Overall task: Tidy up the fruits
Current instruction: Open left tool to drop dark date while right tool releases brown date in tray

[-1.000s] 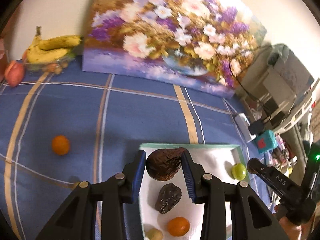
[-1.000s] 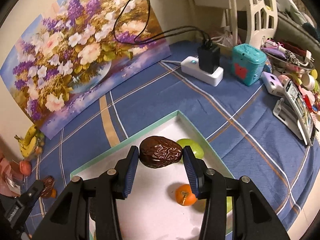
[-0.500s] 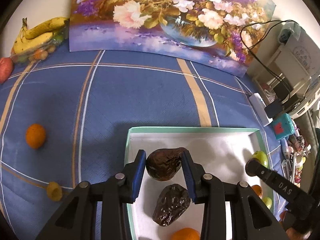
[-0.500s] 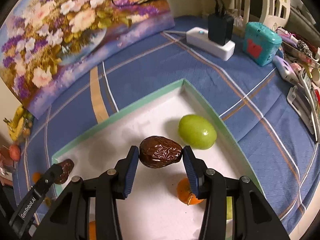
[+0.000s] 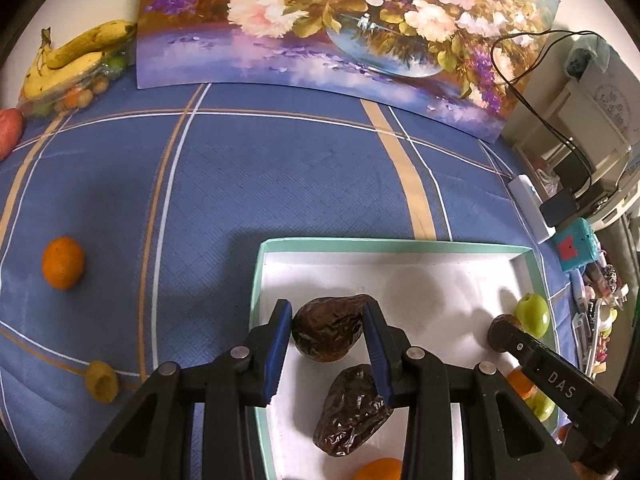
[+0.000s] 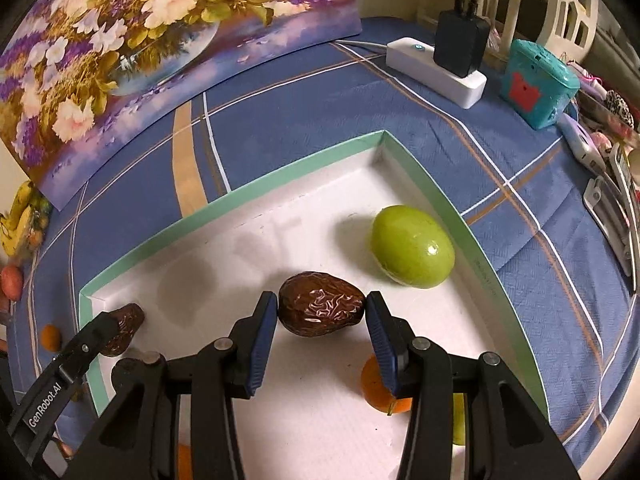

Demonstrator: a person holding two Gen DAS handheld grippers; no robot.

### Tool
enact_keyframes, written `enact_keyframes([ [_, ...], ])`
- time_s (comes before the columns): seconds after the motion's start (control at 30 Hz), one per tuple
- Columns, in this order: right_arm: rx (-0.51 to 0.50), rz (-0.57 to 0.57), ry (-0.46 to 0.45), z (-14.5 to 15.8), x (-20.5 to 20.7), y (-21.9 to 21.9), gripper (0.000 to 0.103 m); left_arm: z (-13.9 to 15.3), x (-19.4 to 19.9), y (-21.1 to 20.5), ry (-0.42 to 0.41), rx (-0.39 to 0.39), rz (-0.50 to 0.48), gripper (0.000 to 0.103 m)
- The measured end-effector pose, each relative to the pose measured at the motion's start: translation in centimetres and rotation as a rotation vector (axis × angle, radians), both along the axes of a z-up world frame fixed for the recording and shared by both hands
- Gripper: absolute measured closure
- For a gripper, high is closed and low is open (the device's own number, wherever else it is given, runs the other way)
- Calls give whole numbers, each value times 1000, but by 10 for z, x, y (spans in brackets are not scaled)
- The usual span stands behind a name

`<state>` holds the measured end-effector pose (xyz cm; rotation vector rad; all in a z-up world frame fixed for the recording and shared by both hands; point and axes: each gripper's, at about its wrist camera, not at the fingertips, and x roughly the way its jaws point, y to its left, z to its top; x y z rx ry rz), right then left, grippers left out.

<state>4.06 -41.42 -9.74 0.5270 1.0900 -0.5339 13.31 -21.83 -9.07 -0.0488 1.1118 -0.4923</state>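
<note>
My left gripper [image 5: 327, 332] is shut on a brown wrinkled date [image 5: 328, 330] over the left part of the white tray [image 5: 360, 246] with a green rim. Another date [image 5: 352, 410] lies in the tray below it. My right gripper [image 6: 322, 314] is shut on a second brown date [image 6: 320, 310] over the tray's [image 6: 280, 176] right half. A green fruit [image 6: 412, 258] and an orange fruit [image 6: 374, 390] lie in the tray near it. The right gripper also shows in the left wrist view [image 5: 502, 332].
On the blue checked cloth lie an orange fruit [image 5: 63, 263] and a small yellow fruit [image 5: 102, 381] left of the tray. Bananas [image 5: 76, 60] and a flower painting [image 5: 340, 24] stand at the back. A power strip [image 6: 436, 70] and teal box [image 6: 538, 84] sit at the right.
Both grippers have come lower and forward over the tray, each still holding its date. The view now looks more steeply down at the tray.
</note>
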Motion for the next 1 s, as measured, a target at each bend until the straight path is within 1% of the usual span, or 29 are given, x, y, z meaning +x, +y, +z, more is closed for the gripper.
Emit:
enact_keyframes([
  [0.37,8,3,3,-1,0,-1,56,6,1,3,16,-5,5,63],
  [0.57,0,7,10,1,-1,-3,56,19,-1,1,6,-2,-11,63],
  [0.67,-12,1,7,7,-3,-4,52,29,-3,1,-11,-1,-21,63],
  [0.87,-30,8,-25,27,-8,-5,52,51,-9,3,-45,11,-30,63],
  [1.0,-39,21,-51,40,-11,-4,52,58,-10,6,-59,26,-24,63],
])
